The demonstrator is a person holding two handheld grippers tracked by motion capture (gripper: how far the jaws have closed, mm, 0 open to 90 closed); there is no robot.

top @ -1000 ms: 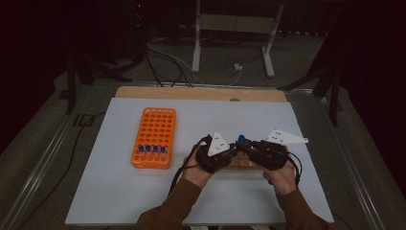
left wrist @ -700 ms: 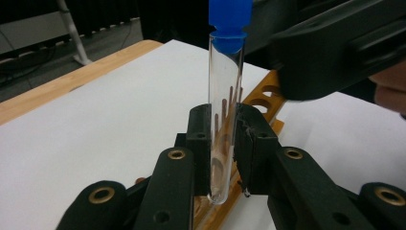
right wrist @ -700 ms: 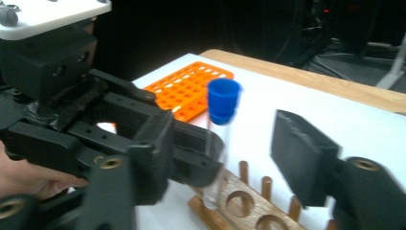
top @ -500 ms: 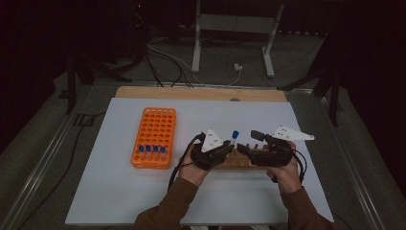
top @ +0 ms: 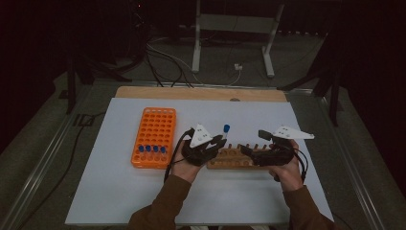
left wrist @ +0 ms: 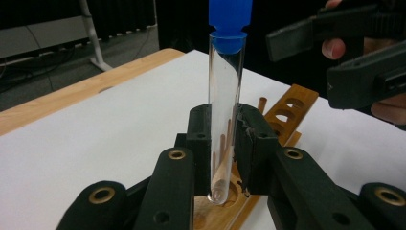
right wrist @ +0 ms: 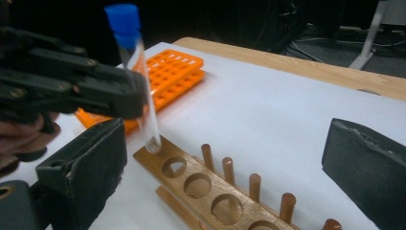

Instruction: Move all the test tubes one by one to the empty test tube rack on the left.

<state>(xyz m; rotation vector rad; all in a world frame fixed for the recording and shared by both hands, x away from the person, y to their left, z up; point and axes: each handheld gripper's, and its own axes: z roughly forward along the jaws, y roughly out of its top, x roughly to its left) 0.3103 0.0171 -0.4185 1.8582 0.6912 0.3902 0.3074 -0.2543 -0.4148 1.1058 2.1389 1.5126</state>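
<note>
Now right gripper (top: 255,143) jaws opened, released tube (left wrist: 225,112); left gripper (left wrist: 224,143) holds it.

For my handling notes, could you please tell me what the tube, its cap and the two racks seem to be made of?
Tube: clear and glossy with highlights, glass or hard plastic; which one is unclear.
Cap: opaque blue, matte, likely plastic.
Wooden rack: brown with visible grain and dowel pegs, smooth, perhaps varnished.
Orange rack: uniformly bright orange moulded grid, probably plastic.
</note>
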